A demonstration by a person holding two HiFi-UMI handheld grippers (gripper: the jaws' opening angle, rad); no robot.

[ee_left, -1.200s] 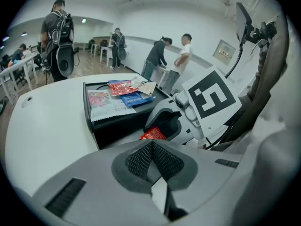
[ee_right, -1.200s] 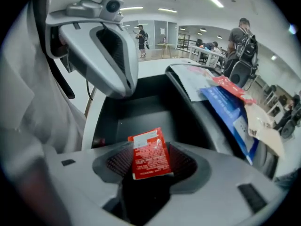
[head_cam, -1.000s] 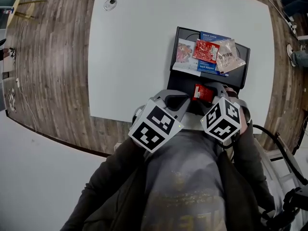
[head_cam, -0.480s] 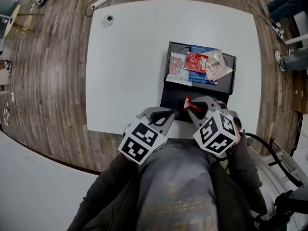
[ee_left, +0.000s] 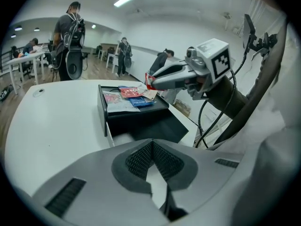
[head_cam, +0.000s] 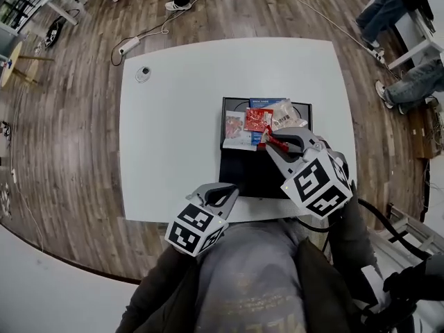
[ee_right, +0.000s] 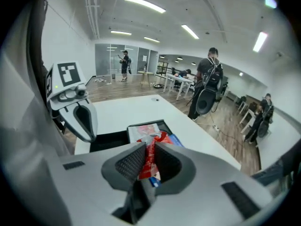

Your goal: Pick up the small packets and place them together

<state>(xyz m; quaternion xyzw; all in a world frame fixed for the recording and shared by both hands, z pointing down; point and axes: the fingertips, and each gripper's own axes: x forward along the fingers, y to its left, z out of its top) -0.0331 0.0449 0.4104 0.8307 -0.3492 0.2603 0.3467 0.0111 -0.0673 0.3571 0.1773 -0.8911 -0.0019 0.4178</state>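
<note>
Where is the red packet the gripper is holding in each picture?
Head view: red packet just right of centre, over the black box.
Left gripper view: upper middle, small, beyond the black box.
Right gripper view: bottom centre, between the jaws.
Shared landmark: black box.

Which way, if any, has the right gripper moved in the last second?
Yes. The right gripper, jaws just closed on the red packet, went from the near end of the black tray to the pile at its far end.
</note>
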